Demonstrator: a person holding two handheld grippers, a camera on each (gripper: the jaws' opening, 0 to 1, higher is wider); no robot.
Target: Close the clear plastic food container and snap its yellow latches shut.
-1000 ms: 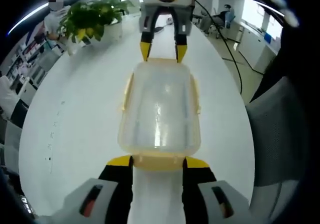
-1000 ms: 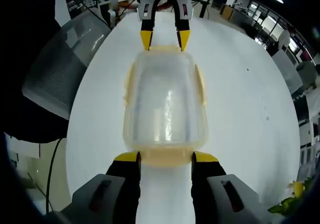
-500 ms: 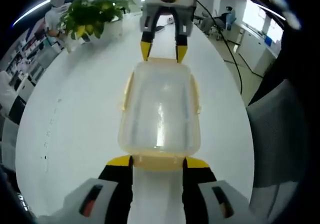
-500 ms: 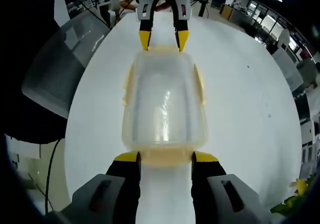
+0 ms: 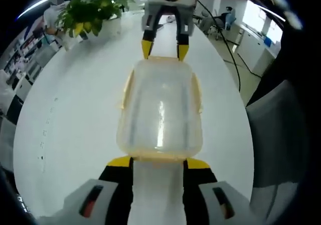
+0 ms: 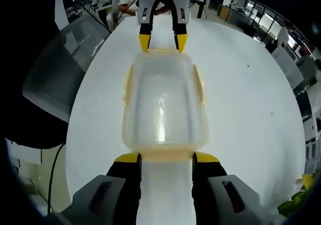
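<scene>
A clear plastic food container (image 5: 159, 109) with its lid on lies lengthwise on the round white table (image 5: 75, 115). Its yellow side latches (image 5: 197, 92) flare outward. In the left gripper view my left gripper (image 5: 158, 161) is open, its yellow tips straddling the container's near end latch (image 5: 159, 156). My right gripper (image 5: 164, 47) is open at the far end, tips at the rim. In the right gripper view the same container (image 6: 163, 104) sits between my right gripper (image 6: 165, 158), open around the near end latch (image 6: 165, 154), and my left gripper (image 6: 162, 42) at the far end.
A potted plant (image 5: 90, 14) stands at the table's far left edge. A grey mesh chair (image 5: 278, 135) stands beside the table and also shows in the right gripper view, chair (image 6: 55, 74). A black cable (image 5: 231, 59) runs across the floor. Office desks and people lie beyond.
Both views have shifted slightly with the hands. The container stays where it was, and both grippers remain open at its two ends.
</scene>
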